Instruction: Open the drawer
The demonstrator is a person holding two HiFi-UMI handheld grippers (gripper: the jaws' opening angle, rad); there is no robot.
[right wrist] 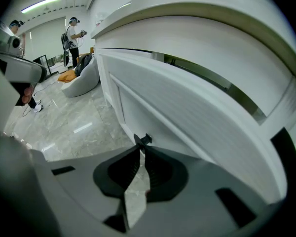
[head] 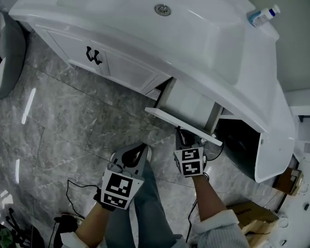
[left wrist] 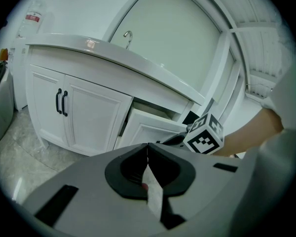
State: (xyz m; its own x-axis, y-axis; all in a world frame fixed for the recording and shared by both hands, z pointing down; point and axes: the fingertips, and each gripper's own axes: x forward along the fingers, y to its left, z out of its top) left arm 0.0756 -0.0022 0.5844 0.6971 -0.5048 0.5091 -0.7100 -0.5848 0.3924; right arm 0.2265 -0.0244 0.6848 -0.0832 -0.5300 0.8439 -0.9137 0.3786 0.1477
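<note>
The right gripper (head: 182, 136) is on the job. Its claw is pressed in on the small black handle (right wrist: 141, 140) at the middle of the white panelled drawer (right wrist: 187, 122), with the tips pinching it. The drawer stands pulled out from the front of the white vanity cabinet (head: 144, 14), under the basin's rim and just right of the white double doors (head: 119, 66) with their pair of black pulls. Its front sits clear of the cabinet face.

The left gripper (head: 139, 150) hangs back over the grey marble floor tiles (head: 67, 112), beside the person's blue-jeaned leg (head: 144, 211) and apart from the cabinet. Its claw is pressed together with nothing in it.

Up on the vanity top, a round metal drain (head: 163, 9) sits mid-basin, and a small white-and-blue bottle (head: 262, 15) rests at the far right corner.
</note>
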